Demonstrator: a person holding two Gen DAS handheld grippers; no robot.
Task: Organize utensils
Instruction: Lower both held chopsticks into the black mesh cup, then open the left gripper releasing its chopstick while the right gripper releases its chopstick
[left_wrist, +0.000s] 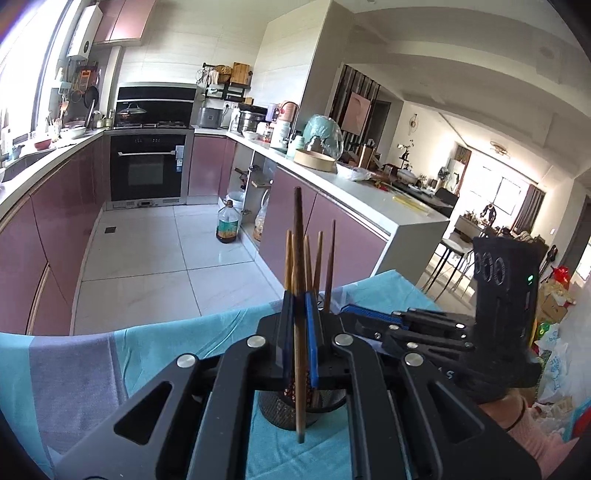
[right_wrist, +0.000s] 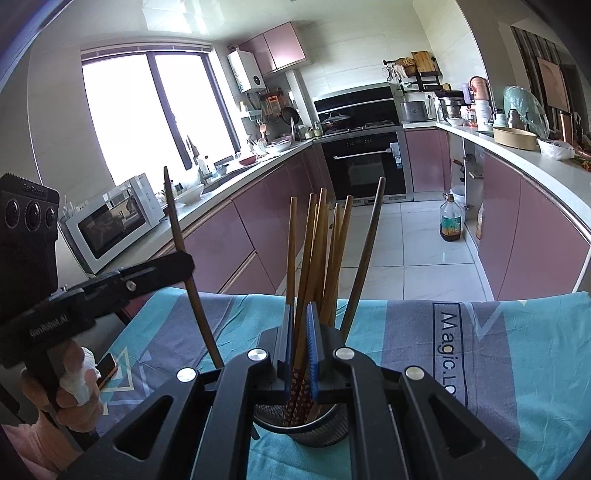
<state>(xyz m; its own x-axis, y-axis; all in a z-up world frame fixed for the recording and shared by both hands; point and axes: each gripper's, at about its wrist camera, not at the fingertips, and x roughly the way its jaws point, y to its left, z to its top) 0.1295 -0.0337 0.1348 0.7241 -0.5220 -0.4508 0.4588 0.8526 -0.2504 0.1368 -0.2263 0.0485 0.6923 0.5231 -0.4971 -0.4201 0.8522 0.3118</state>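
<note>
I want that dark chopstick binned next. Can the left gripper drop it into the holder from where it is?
Probably yes: the left gripper grips the dark chopstick upright beside the mesh holder, whose open top has room beside the other chopsticks.
</note>
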